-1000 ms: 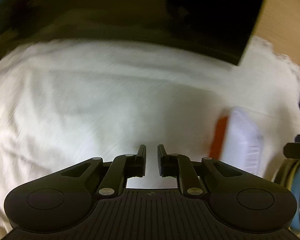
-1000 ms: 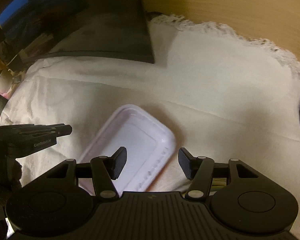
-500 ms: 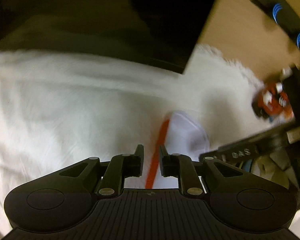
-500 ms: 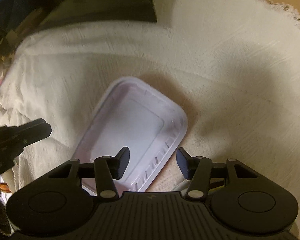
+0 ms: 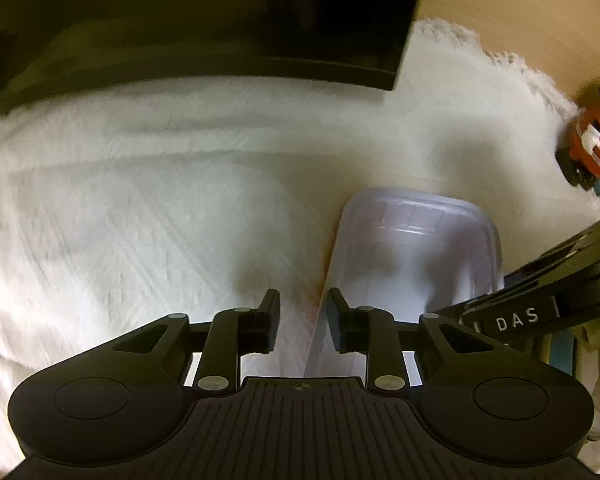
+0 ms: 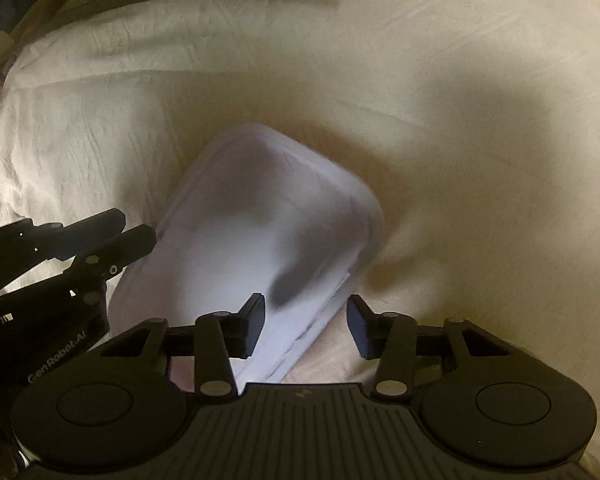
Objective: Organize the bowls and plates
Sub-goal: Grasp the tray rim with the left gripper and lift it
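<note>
A white rectangular plate (image 5: 412,248) with an orange underside lies on the white cloth, raised a little at one side. Its left rim runs between the jaws of my left gripper (image 5: 303,322), which are opening and do not press on it. My right gripper (image 6: 306,326) points steeply down over the same plate (image 6: 268,220). Its jaws are closing with the plate's right rim between them, and a gap remains on both sides. The right gripper's fingers (image 5: 540,280) show at the right of the left wrist view. In the right wrist view the left gripper (image 6: 136,226) shows at the plate's left side.
The white cloth (image 5: 140,220) covers a wooden table (image 5: 520,8). A flat black slab (image 5: 220,20) lies at the back. A red and black object (image 5: 588,148) sits at the far right. The blue rim of other dishes (image 5: 562,354) shows at the lower right.
The left gripper has swung over to the plate and its jaws have parted around the left rim. The right gripper has sunk toward the plate and its jaws have narrowed.
</note>
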Demonstrator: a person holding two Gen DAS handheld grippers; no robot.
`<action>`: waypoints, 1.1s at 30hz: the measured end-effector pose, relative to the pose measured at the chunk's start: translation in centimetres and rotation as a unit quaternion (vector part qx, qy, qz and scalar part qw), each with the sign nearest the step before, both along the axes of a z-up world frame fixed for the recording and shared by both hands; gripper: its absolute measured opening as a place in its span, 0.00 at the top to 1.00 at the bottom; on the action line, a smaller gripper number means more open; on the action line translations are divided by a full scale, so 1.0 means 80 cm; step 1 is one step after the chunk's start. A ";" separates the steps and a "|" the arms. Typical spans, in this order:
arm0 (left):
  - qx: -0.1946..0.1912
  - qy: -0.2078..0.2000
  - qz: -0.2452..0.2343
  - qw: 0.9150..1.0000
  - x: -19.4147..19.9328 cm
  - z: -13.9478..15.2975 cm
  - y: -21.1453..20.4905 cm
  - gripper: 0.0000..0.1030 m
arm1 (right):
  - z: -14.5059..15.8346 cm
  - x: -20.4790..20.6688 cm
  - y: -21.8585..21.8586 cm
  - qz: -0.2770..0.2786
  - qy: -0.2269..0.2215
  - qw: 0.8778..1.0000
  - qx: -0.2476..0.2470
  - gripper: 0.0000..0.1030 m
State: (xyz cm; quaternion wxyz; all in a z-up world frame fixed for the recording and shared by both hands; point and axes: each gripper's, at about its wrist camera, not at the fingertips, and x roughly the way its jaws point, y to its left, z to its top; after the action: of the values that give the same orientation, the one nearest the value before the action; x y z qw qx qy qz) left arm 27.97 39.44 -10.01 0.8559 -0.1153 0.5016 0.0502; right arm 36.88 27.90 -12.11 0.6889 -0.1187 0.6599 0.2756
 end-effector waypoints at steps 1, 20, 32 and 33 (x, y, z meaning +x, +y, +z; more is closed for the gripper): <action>-0.008 -0.001 0.002 1.000 -0.004 -0.002 0.005 0.73 | 0.002 -0.004 0.004 0.006 0.004 1.000 0.005 0.62; -0.134 0.027 0.024 0.990 -0.046 -0.021 0.041 0.75 | 0.039 -0.056 -0.006 0.024 -0.033 0.997 0.067 0.71; -0.116 -0.012 -0.023 0.993 -0.080 0.123 -0.031 0.74 | 0.179 -0.095 -0.100 0.010 -0.109 0.978 0.180 0.70; -0.112 -0.015 -0.034 0.993 -0.079 0.131 -0.042 0.74 | 0.193 -0.098 -0.118 0.006 -0.119 0.975 0.187 0.70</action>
State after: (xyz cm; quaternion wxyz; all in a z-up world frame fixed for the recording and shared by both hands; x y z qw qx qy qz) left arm 21.68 36.06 0.49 0.8461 -0.1942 0.4950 -0.0368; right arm 29.02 18.48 3.31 0.7711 -0.0237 0.5090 0.3817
